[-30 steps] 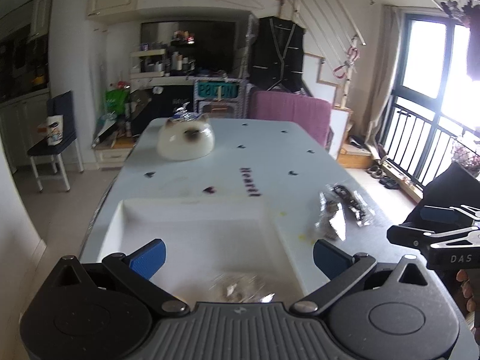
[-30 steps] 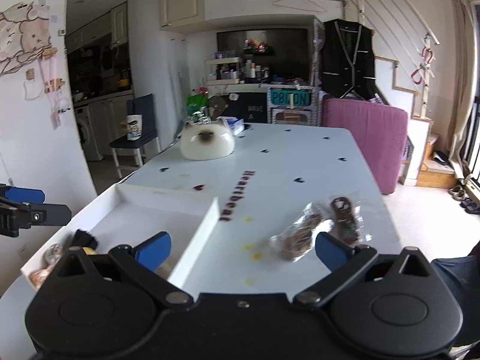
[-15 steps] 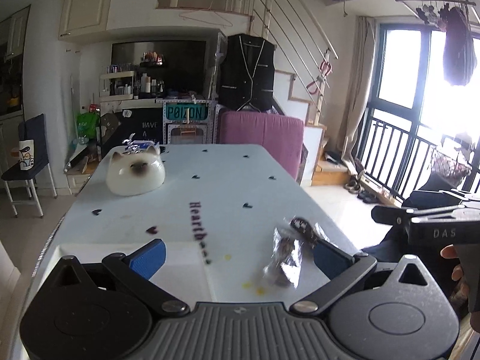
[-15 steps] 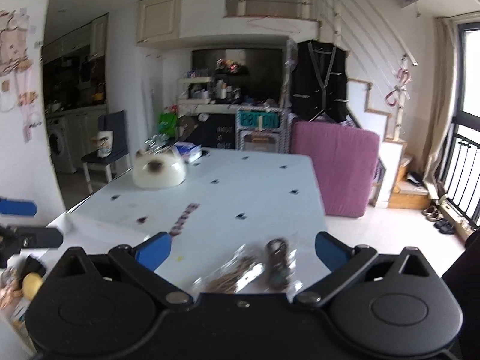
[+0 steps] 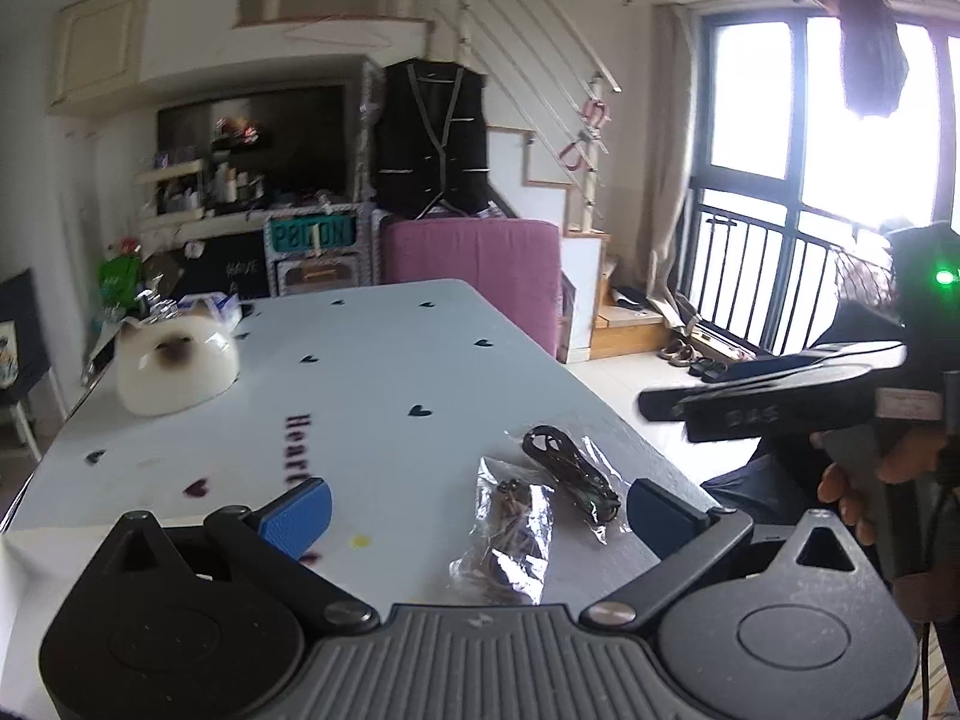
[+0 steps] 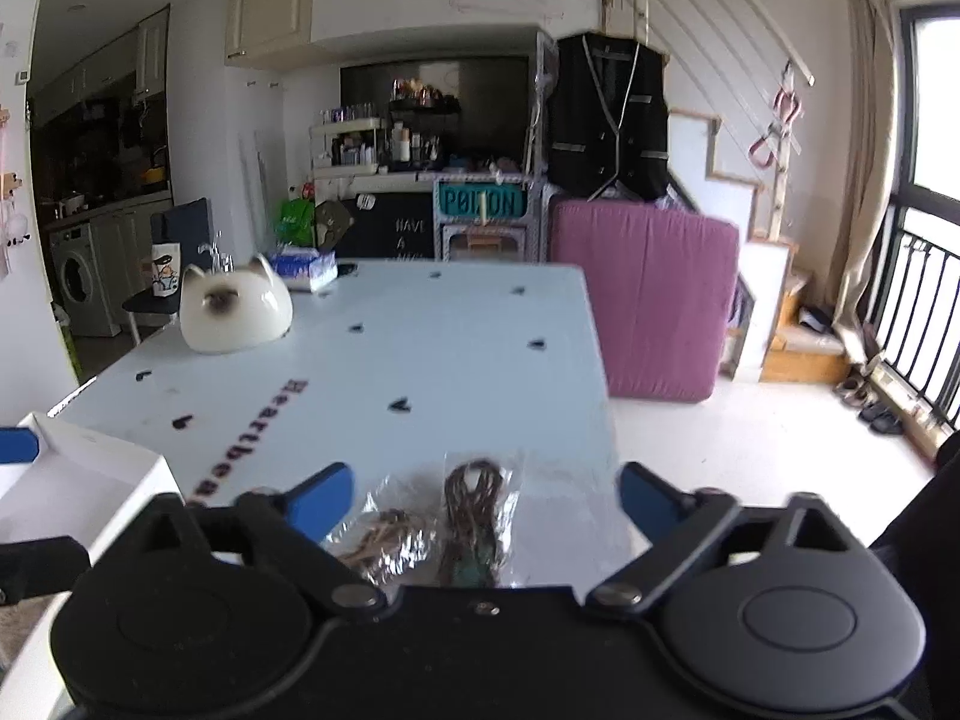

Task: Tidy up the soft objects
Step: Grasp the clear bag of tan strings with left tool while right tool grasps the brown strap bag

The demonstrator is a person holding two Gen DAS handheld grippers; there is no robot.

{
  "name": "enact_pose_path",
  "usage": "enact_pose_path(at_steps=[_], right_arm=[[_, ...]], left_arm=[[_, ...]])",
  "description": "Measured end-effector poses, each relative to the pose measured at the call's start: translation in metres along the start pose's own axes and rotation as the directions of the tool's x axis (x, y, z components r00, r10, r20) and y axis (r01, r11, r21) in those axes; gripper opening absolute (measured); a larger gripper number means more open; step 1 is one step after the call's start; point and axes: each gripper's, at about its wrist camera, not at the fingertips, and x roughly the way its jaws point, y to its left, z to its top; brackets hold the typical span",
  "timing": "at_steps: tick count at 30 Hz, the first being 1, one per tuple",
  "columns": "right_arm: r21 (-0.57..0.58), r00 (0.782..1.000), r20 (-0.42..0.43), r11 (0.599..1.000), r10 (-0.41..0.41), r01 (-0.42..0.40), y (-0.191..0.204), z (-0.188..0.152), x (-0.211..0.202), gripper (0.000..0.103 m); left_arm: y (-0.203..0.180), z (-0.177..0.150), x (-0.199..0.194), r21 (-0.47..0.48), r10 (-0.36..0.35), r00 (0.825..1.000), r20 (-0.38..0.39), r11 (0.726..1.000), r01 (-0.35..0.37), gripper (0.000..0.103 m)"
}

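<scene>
A white tray (image 6: 90,468) sits at the table's (image 6: 468,330) left edge. The left gripper (image 5: 477,504) hovers wide and empty. Right of it, two clear packets of cord (image 6: 474,510) lie near the table's front edge, between the right gripper's (image 6: 483,495) closing jaws, untouched. Best to lower squarely and pinch one packet only.
</scene>
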Motion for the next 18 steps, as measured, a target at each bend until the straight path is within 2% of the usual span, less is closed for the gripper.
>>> enact_pose_path(at_steps=[3, 5, 7, 12, 18], right_arm=[[0.029, 0.999, -0.029, 0.999, 0.031, -0.031, -0.002, -0.015, 0.023, 0.081], [0.039, 0.999, -0.031, 0.999, 0.039, -0.038, -0.001, -0.026, 0.033, 0.069], [0.053, 0.999, -0.025, 0.998, 0.045, -0.044, -0.001, -0.037, 0.042, 0.063], [0.043, 0.998, -0.051, 0.998, 0.043, -0.041, -0.003, -0.054, 0.061, 0.060], [-0.018, 0.997, -0.061, 0.998, 0.056, -0.057, -0.001, -0.057, 0.076, 0.059]], left_arm=[[-0.006, -0.006, 0.016, 0.019, -0.028, 1.000, 0.005, 0.999, 0.028, 0.103], [-0.009, -0.010, 0.028, 0.020, -0.050, 0.999, -0.012, 0.999, 0.050, 0.102], [-0.012, -0.014, 0.039, 0.025, -0.068, 0.997, -0.039, 0.997, 0.069, 0.101], [-0.013, -0.025, 0.062, 0.012, -0.093, 0.992, -0.085, 0.995, 0.095, 0.099], [-0.011, -0.039, 0.076, -0.005, -0.102, 0.988, -0.115, 0.995, 0.102, 0.097]])
